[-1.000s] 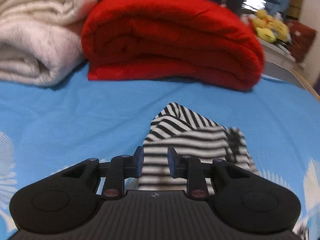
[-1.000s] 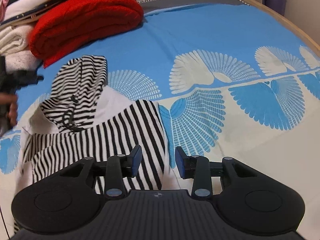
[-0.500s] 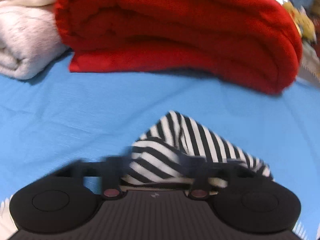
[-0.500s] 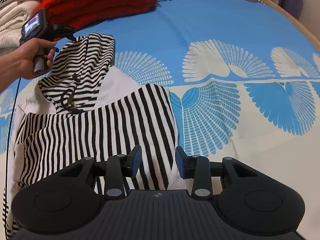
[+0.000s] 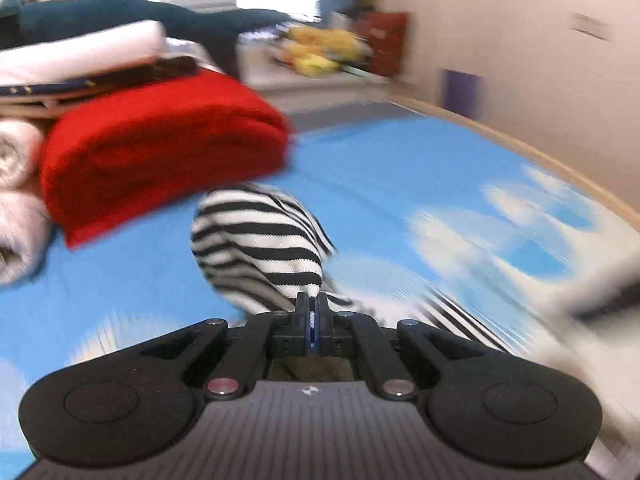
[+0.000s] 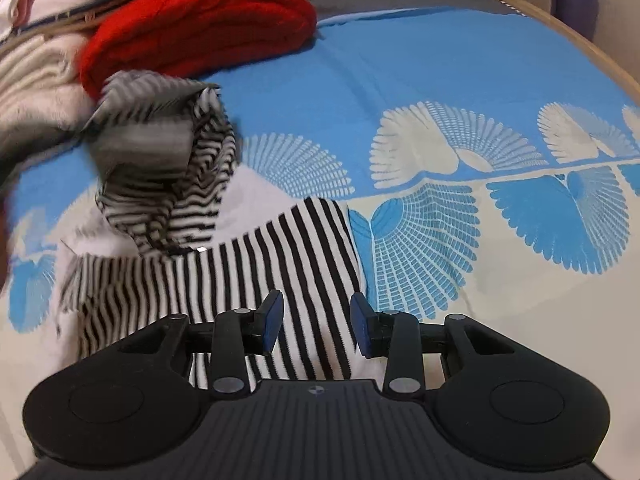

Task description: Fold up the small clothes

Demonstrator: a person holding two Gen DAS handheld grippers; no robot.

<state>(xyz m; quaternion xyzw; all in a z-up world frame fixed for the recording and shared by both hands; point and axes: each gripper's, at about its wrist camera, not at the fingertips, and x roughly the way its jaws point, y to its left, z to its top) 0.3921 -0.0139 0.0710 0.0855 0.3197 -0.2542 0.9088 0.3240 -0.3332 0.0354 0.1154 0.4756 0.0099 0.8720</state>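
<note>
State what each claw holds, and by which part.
Left claw pinches the striped hooded top by its hood. Right claw is open, holding nothing.

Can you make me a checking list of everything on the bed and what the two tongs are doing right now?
Surface: blue bedspread with cream fan pattern.
Job's things: striped hoodie, body lying flat; its hood lifted off the bed.
Clutter: folded red blanket, white blankets beside it, more folded things stacked behind.
Tongs: left tongs pinched shut on the hood; right tongs open over the hoodie's body, gripping nothing.
Cables: nothing seen.
Surroundings: blurred window, yellow toys, pale wall, wooden bed edge.
</note>
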